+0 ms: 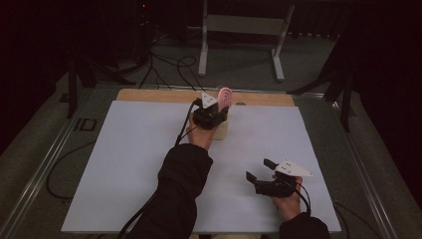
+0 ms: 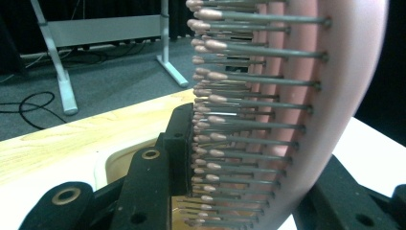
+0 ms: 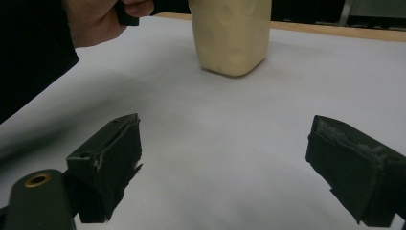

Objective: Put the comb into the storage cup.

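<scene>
Pink hairbrush (image 2: 297, 110) clenched in my left tongs (image 1: 211, 113), hovering over cream holder (image 3: 230, 36) for stowing | right tongs (image 3: 225, 167) resting released on bench (image 1: 129, 164).

The pink hairbrush (image 2: 297, 110) is cut off top and bottom in the left gripper view.

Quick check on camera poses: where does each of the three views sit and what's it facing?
High view: above the person's side, facing forward and down on the white table; both forearms, left gripper, right gripper.
Left gripper view: on the left gripper, facing the pink hairbrush between its jaws.
Right gripper view: low over the table, facing the cream container; open jaws, the other hand.
Shared: the container.
</scene>
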The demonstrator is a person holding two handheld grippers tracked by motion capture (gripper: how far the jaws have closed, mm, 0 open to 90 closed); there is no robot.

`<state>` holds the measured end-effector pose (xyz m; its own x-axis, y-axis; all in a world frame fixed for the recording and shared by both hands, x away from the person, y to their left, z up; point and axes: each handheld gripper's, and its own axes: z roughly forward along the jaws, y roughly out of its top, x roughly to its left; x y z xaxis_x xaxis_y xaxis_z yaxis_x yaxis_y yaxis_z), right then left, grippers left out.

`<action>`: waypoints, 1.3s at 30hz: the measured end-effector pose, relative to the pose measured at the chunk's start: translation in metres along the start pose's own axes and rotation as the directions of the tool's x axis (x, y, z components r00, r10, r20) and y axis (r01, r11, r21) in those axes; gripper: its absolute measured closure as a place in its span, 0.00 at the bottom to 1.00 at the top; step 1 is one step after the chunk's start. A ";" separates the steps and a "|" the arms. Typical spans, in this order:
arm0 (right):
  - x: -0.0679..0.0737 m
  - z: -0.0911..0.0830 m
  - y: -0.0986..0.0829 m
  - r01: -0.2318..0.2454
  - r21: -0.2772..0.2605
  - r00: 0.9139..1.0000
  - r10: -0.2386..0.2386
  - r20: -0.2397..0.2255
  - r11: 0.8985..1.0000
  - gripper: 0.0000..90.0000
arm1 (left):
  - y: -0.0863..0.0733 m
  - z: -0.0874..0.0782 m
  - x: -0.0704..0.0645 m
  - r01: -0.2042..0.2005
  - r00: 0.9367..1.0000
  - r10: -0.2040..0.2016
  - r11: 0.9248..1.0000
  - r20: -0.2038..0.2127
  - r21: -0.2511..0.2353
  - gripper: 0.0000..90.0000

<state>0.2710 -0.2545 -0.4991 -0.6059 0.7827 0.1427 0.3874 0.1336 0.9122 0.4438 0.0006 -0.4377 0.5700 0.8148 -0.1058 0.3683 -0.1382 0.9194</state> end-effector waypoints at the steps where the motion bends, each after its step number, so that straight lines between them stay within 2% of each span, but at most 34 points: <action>1: 0.000 0.000 0.000 0.000 0.000 1.000 0.000 0.000 1.000 0.13 | -0.001 0.000 0.001 0.005 1.000 -0.005 1.000 0.001 0.000 0.70; 6: 0.000 0.001 0.000 0.002 0.000 1.000 -0.002 0.002 1.000 0.13 | -0.002 -0.002 0.005 0.032 0.999 -0.032 0.999 0.006 -0.008 0.70; 16: 0.001 0.000 0.000 0.001 0.003 1.000 -0.001 0.001 1.000 0.13 | -0.002 -0.002 0.008 0.040 0.999 -0.040 0.999 0.011 -0.002 0.70; 23: 0.001 0.000 0.000 0.000 0.003 1.000 0.000 0.001 1.000 0.13 | 0.000 -0.003 0.015 0.059 0.998 -0.059 0.998 0.025 0.012 0.68; 39: 0.001 0.000 0.000 0.000 0.003 1.000 0.000 0.004 1.000 0.13 | 0.000 -0.003 0.022 0.060 0.998 -0.061 0.996 0.010 0.059 0.63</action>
<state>0.2706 -0.2539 -0.4993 -0.6033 0.7849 0.1414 0.3898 0.1356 0.9109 0.4546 0.0205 -0.4393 0.5538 0.8160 -0.1656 0.4450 -0.1220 0.8872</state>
